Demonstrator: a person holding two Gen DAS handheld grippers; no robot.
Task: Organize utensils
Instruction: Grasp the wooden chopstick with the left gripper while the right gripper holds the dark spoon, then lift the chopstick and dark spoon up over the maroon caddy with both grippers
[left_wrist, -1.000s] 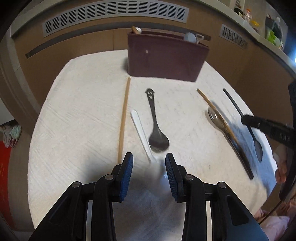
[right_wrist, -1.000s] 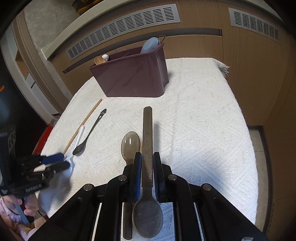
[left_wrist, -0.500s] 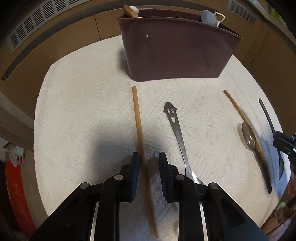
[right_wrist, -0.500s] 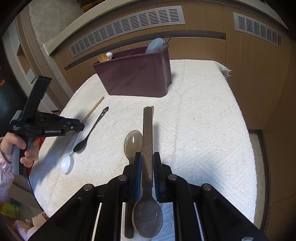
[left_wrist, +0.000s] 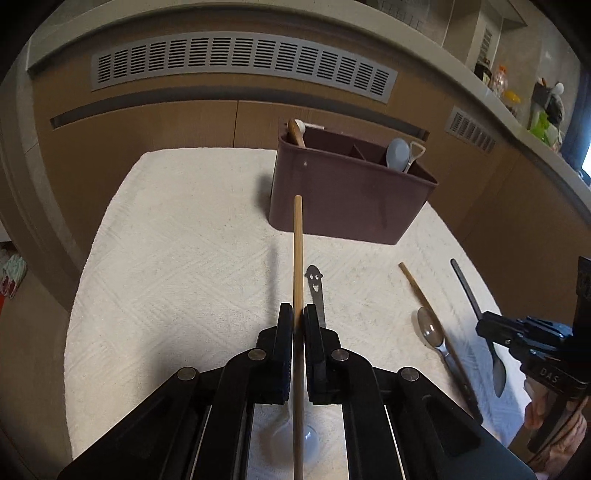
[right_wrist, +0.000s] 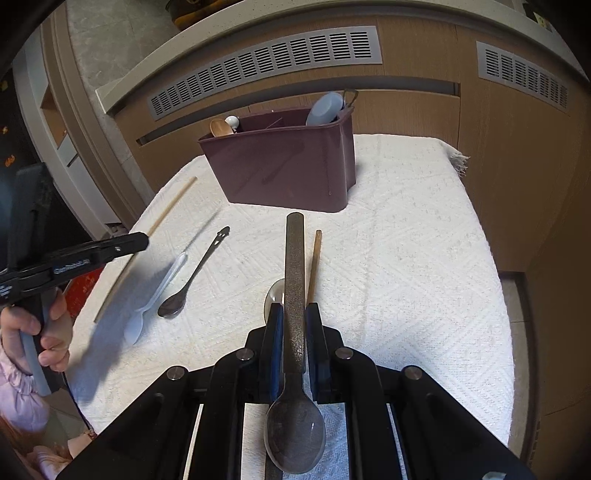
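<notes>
My left gripper (left_wrist: 297, 314) is shut on a wooden chopstick (left_wrist: 297, 240), its jaws closing tight with the pads pressed on the stick. The chopstick is raised off the white cloth and points toward the maroon utensil caddy (left_wrist: 351, 192). A white plastic spoon (left_wrist: 295, 439) lies under it, and a smiley-handled metal spoon (left_wrist: 314, 280) lies just to the right. My right gripper (right_wrist: 294, 314) is shut on a dark speckled spoon (right_wrist: 294, 258), bowl toward the camera. Below that spoon lie a clear spoon (right_wrist: 275, 295) and a second chopstick (right_wrist: 316, 258). The caddy (right_wrist: 288, 170) stands ahead.
The caddy holds a wooden spoon (right_wrist: 219, 127) and a pale blue spoon (right_wrist: 325, 107). The left gripper (right_wrist: 144, 240) and the hand holding it (right_wrist: 51, 332) reach in from the left of the right wrist view. Brown cabinets with vents surround the cloth-covered table (right_wrist: 424, 258).
My left gripper moved from over the white spoon to the chopstick, shut on it and lifted it. The right gripper stayed put with the dark spoon.
</notes>
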